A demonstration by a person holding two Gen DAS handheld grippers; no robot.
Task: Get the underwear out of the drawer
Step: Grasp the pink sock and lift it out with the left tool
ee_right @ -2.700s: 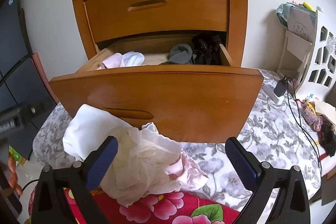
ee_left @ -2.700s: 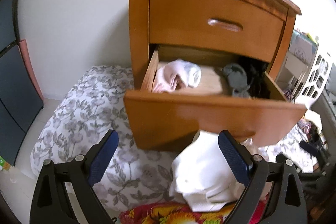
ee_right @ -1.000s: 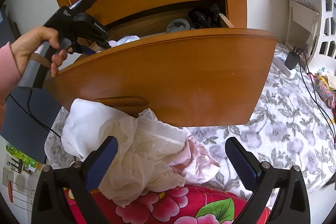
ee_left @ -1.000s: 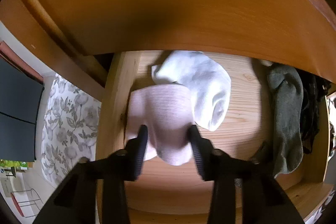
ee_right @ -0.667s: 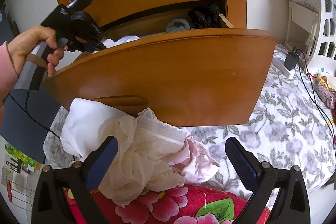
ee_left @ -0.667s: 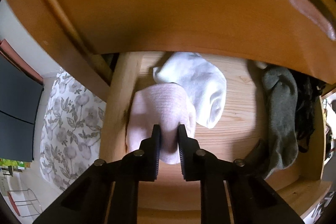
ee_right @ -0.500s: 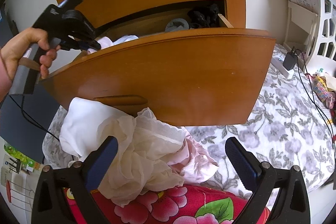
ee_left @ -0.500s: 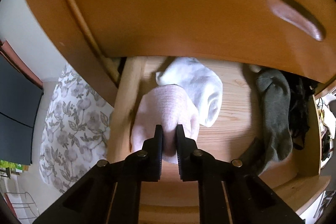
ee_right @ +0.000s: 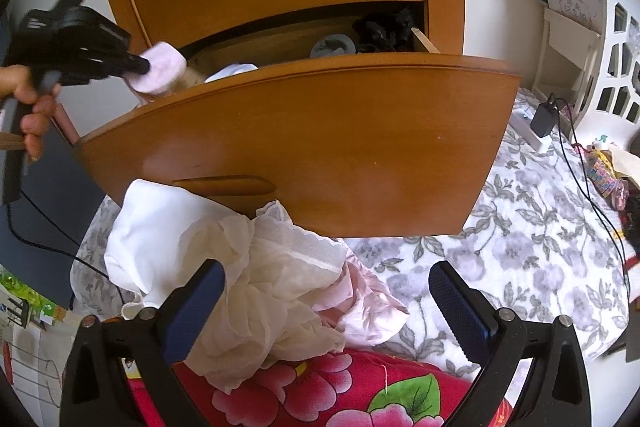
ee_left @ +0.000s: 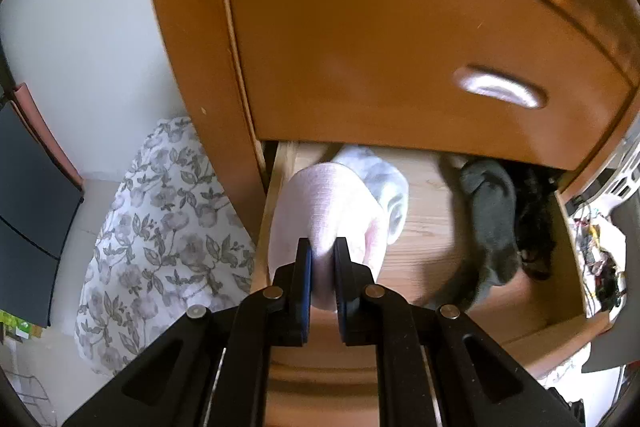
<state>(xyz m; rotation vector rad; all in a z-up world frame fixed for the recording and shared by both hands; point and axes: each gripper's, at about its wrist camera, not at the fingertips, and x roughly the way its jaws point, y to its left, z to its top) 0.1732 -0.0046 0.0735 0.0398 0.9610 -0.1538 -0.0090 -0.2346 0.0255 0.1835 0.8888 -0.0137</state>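
A pale pink ribbed piece of underwear (ee_left: pixel 320 211) is pinched between the blue pads of the left tool (ee_left: pixel 322 267), whose jaws are pressed nearly together on a fold of the fabric; in the right wrist view the same garment (ee_right: pixel 160 71) is seen raised above the left end of the open lower drawer (ee_right: pixel 304 143), clear of the curved drawer front, with the left tool (ee_right: pixel 140 67) gripped from the left by a person's hand (ee_right: pixel 32 107). Inside the drawer a white garment (ee_left: pixel 384 183) is seen lying on the bare wooden bottom just behind the pink piece; a grey sock-like item (ee_left: pixel 492 227) and a black bundle (ee_left: pixel 536 223) are seen toward the right end. The upper drawer (ee_left: pixel 400 39) of the wooden nightstand is shut, its recessed handle (ee_left: pixel 498 91) catching the light.

The right tool (ee_right: pixel 326 303) is held with its jaws spread wide and nothing between the pads; it is pointed down at a heap of white and pale pink garments (ee_right: pixel 240 279) lying in front of the drawer, partly on a red floral cloth (ee_right: pixel 320 387) and partly on a grey floral bedspread (ee_right: pixel 520 259). A charger and its cable (ee_right: pixel 544 119) are seen on the bedspread at the right, near a white shelf unit (ee_right: pixel 580 31).
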